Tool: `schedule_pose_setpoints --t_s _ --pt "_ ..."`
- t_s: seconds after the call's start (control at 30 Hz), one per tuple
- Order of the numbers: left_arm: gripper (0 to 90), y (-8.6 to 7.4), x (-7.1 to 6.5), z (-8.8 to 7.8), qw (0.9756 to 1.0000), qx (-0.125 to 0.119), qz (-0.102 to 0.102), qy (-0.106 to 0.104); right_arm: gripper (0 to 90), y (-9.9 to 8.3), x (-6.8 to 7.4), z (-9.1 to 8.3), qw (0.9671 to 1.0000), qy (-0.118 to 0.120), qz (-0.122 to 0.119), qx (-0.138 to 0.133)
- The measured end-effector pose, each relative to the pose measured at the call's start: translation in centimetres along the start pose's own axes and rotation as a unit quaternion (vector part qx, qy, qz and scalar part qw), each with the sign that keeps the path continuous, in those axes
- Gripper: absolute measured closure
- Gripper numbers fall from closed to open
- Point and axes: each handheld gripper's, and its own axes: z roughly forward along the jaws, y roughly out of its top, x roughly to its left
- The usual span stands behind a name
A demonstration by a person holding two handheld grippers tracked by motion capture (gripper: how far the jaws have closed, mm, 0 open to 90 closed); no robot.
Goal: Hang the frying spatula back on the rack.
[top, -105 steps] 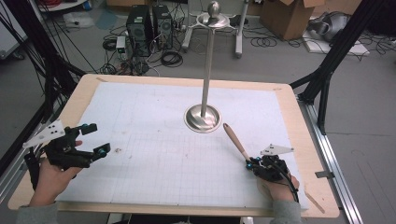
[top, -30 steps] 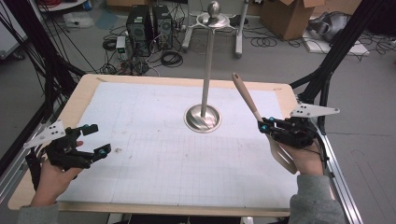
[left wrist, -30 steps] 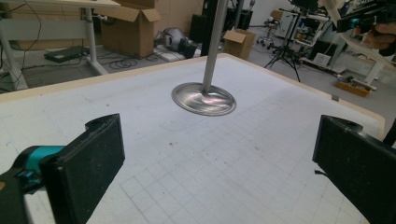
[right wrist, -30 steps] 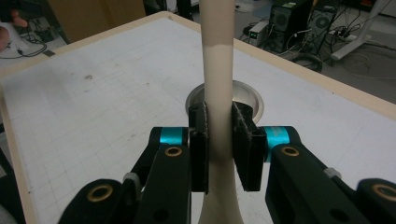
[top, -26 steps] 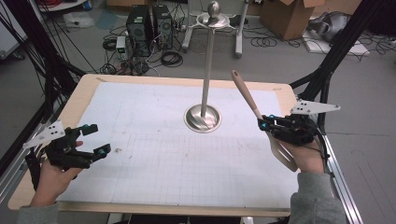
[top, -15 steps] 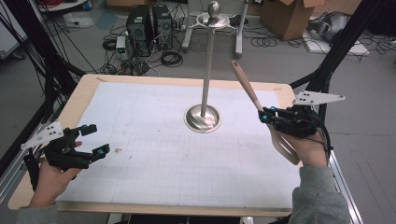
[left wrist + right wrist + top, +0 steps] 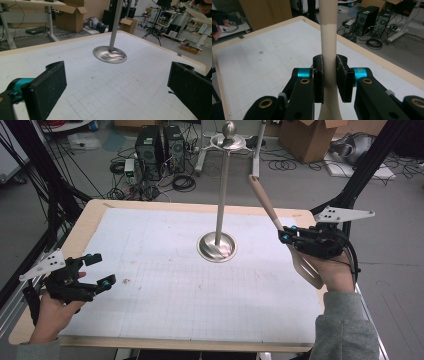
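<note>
The right gripper (image 7: pixel 287 236) is clamped on a spatula (image 7: pixel 280 227): in the right gripper view its two black jaws press on either side of the pale neck of the spatula (image 7: pixel 329 60), with no gap showing at the pads. Seen from the high view, the gripper sits at about 3 o'clock from the stand's base, held off the table by the right hand (image 7: pixel 332 272) beside the right edge. The spatula slants through the grip, its brown handle pointing toward 11 o'clock and up, its pale blade hanging toward 5 o'clock under the hand. The handle end is near the stand's pole but apart from it. The stand (image 7: pixel 218 195) rises from a round metal base at the middle of the table (image 7: pixel 165 340), with a small dish and a ball at its top. The left gripper (image 7: pixel 92 270) lies at about 8 o'clock from the base, low over the mat near the left edge, jaws wide apart with nothing between them; in the left gripper view the bare gridded mat (image 7: pixel 117 90) shows between its jaws, and the stand (image 7: pixel 110 53) lies ahead.
</note>
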Motion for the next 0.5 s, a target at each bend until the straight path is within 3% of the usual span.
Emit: schedule_pose_setpoints --t_s 0.13,0.5 --pt "2.7 0.0 0.0 -0.1 1.0000 -0.001 -0.001 0.001 78.2 0.5 -0.4 0.0 0.9999 -0.004 0.001 0.009" --pt "2.7 -0.1 0.0 -0.5 1.0000 -0.002 -0.002 0.004 78.3 1.8 -1.4 -0.3 0.9999 -0.008 0.008 -0.001"
